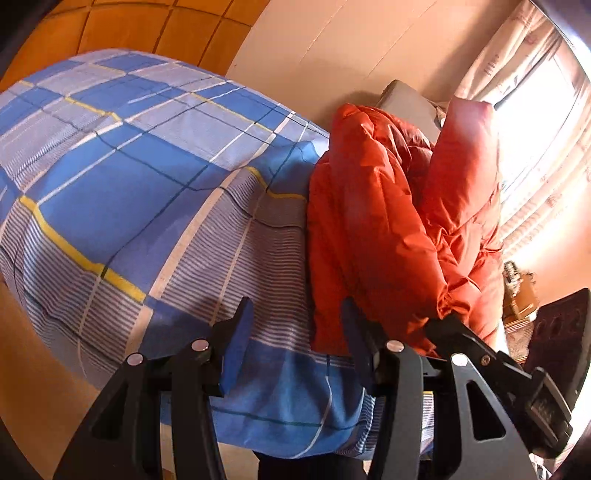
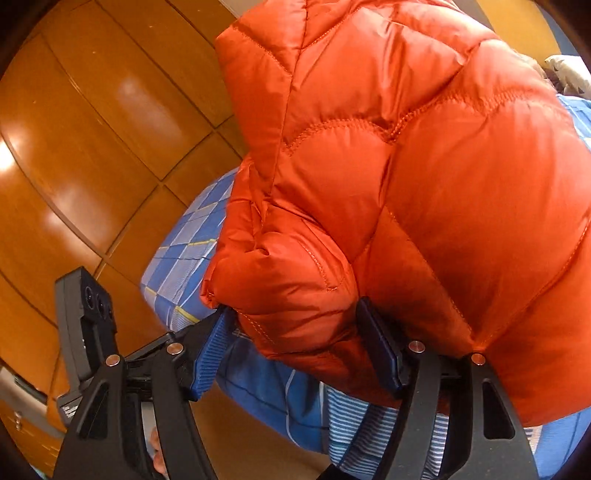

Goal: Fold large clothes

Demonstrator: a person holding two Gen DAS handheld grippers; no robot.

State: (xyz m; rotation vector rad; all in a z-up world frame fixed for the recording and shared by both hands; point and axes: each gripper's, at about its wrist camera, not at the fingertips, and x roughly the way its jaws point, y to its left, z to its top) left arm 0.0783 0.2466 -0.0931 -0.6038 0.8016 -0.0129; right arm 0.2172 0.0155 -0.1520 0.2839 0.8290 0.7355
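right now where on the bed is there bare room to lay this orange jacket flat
The free patch is the checked bedsheet between the wooden wardrobe doors and the orange jacket. The window end is crowded: the bunched jacket, a pink pillow and a grey cushion fill it.

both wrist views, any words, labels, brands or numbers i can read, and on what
None can be read.
Curtain: faint reddish marks, too blurred to read.
Other gripper's housing: pale marks low on its side, too small and cut off to read.
Orange down jacket: no label shows.
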